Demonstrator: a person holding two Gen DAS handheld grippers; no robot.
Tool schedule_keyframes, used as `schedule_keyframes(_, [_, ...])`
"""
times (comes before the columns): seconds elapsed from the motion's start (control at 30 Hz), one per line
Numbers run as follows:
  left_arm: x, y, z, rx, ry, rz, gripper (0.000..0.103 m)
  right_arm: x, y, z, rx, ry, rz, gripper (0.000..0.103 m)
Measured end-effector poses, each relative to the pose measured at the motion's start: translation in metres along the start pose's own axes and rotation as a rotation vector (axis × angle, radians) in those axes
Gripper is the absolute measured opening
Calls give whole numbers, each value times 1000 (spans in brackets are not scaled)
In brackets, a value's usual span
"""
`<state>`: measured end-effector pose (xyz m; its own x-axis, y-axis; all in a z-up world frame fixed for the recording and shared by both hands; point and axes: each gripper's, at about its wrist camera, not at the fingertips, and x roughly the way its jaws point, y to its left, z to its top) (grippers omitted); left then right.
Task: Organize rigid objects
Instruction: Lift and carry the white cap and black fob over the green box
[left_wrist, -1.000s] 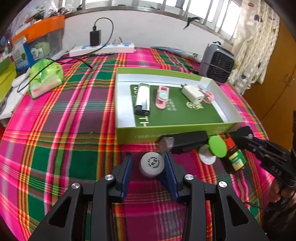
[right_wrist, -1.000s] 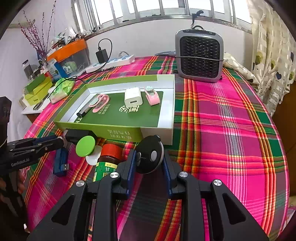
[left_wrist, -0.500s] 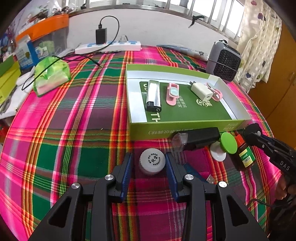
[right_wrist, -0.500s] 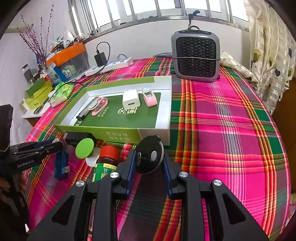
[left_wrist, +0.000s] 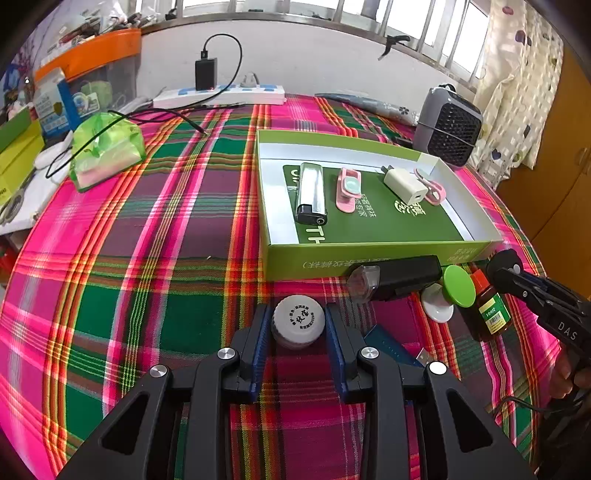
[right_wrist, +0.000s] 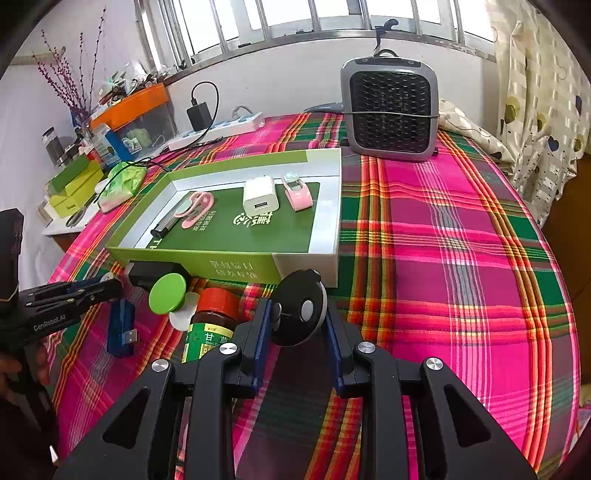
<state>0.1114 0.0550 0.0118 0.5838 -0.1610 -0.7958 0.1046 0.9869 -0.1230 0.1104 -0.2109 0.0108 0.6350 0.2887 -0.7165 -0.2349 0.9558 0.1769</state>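
Observation:
My left gripper (left_wrist: 298, 325) is shut on a small white bottle with a printed cap (left_wrist: 297, 319), above the plaid cloth in front of the green box (left_wrist: 280, 254). My right gripper (right_wrist: 298, 314) is shut on a black round disc (right_wrist: 300, 308), near the box's white front corner (right_wrist: 306, 267). The box holds a silver lighter (left_wrist: 311, 193), a pink clip (left_wrist: 349, 189), a white charger (left_wrist: 405, 184) and a pink clip (left_wrist: 432, 188). In front of the box lie a black device (left_wrist: 399, 275), a green-capped white piece (left_wrist: 456, 286), a brown red-capped bottle (right_wrist: 212, 323) and a blue USB stick (right_wrist: 120, 326).
A grey fan heater (right_wrist: 391, 114) stands behind the box at the right. A power strip with a black adapter (left_wrist: 221, 94), a green plastic bag (left_wrist: 105, 149) and boxes on a side shelf (right_wrist: 74, 184) are at the back left. The table edge curves at the right.
The left gripper with the white bottle has drawn back and risen a little, so the box looks farther off. The right gripper keeps hold of the disc, nearly still.

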Motion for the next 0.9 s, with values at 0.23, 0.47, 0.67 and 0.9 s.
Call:
schedule_keyframes(0.23, [0,0,-1,-1,0,-1,28,0,0,0,-1,0,1,28])
schedule_keyframes(0.47, [-3,0,0,-4,-9,-3,28,0,0,0,-2,0,2,28])
schedule_keyframes(0.67, [-11,0,3,1,-32,-5,28,-3,1,1,-6,-8,4,28])
schedule_keyframes(0.9, [-20,-2,6,7,-48,-6,28,-9,1,4,-5,-23,5,28])
